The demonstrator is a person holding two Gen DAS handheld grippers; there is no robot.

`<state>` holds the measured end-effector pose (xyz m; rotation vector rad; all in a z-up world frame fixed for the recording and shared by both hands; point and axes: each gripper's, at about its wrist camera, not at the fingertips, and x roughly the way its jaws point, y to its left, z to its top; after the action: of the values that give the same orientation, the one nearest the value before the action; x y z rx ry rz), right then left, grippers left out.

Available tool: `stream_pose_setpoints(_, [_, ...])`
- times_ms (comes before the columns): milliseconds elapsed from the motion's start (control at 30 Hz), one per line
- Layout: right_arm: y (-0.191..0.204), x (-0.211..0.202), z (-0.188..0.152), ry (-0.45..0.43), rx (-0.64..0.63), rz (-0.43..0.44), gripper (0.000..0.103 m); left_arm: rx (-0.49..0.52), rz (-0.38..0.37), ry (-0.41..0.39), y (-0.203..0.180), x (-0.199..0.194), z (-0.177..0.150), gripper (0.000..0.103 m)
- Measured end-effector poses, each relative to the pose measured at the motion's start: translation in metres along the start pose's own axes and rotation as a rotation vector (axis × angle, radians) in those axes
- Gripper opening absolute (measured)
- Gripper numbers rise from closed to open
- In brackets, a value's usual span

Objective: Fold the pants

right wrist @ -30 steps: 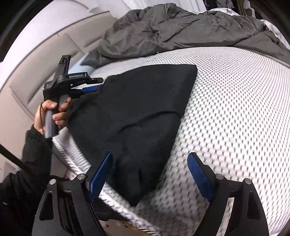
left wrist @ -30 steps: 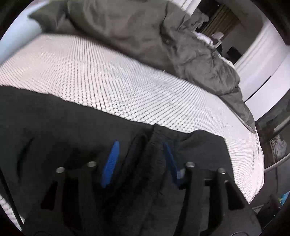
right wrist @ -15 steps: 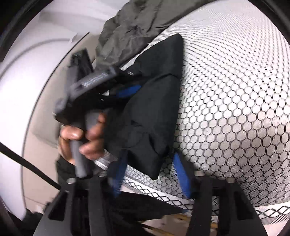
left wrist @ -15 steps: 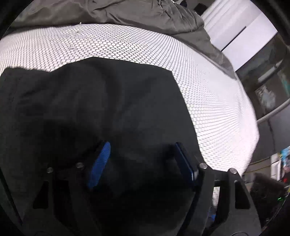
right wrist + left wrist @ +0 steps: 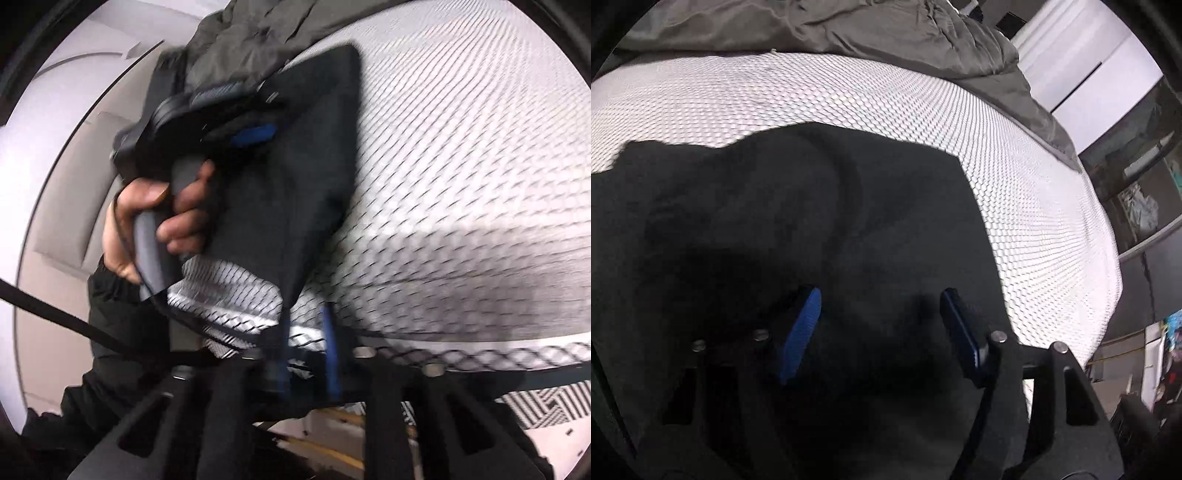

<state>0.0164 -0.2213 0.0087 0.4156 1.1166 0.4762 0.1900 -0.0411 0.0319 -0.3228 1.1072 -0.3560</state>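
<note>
- The black pants [image 5: 798, 229] lie folded on the white honeycomb-mesh mattress [image 5: 923, 122], near its front edge; in the right wrist view they [image 5: 295, 184] show as a dark rectangle reaching towards the crumpled grey duvet [image 5: 251, 33].
- The left gripper [image 5: 879, 325] sits over the pants, its blue-padded jaws spread wide with nothing pinched between them.
- The left hand [image 5: 159, 218] grips that tool's handle at the mattress edge.
- The right gripper [image 5: 306, 354] is at the near lower corner of the pants; its jaws stand close together around the hanging cloth corner, though blur hides whether they truly pinch it.
- The grey duvet [image 5: 849, 33] is heaped along the far side of the mattress.
</note>
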Motion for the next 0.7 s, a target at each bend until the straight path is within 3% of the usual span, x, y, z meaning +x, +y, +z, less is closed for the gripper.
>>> stream_pose_setpoints(33, [0.003, -0.01, 0.003, -0.043, -0.017, -0.013, 0.047, 0.003, -0.021, -0.025, 0.002, -0.015, -0.006, 0.065])
stream_pose_setpoints(100, [0.01, -0.028, 0.013, -0.146, -0.065, -0.028, 0.057, 0.017, -0.03, -0.08, 0.01, -0.043, -0.013, 0.071])
stream_pose_setpoints(167, [0.02, -0.036, 0.024, -0.225, -0.118, -0.083, 0.065, 0.012, -0.02, -0.133, 0.019, -0.064, -0.023, 0.085])
stream_pose_setpoints(200, [0.026, -0.037, 0.028, -0.244, -0.151, -0.109, 0.072, 0.016, -0.015, -0.16, 0.025, -0.074, -0.031, 0.085])
stream_pose_setpoints(267, [0.039, -0.041, 0.042, -0.262, -0.266, -0.153, 0.073, 0.032, 0.009, -0.191, 0.038, -0.086, -0.047, 0.086])
stream_pose_setpoints(300, [0.046, -0.042, 0.048, -0.261, -0.315, -0.132, 0.073, 0.035, 0.023, -0.193, 0.043, -0.088, -0.055, 0.086])
stream_pose_setpoints(400, [0.057, -0.046, 0.064, -0.271, -0.371, -0.05, 0.073, 0.056, 0.063, -0.172, 0.057, -0.082, -0.071, 0.086])
stream_pose_setpoints(500, [0.071, -0.029, 0.087, -0.307, -0.368, -0.073, 0.078, 0.101, 0.102, -0.169, 0.057, -0.073, -0.073, 0.086])
stream_pose_setpoints(567, [0.082, -0.002, 0.094, -0.262, -0.407, -0.137, 0.076, 0.132, 0.126, -0.16, 0.059, -0.068, -0.078, 0.086])
stream_pose_setpoints(633, [0.095, 0.029, 0.086, -0.227, -0.503, -0.171, 0.043, 0.162, 0.143, -0.16, 0.058, -0.065, -0.08, 0.086])
stream_pose_setpoints(700, [0.099, 0.06, 0.069, -0.154, -0.569, -0.203, 0.039, 0.184, 0.158, -0.159, 0.055, -0.061, -0.082, 0.086])
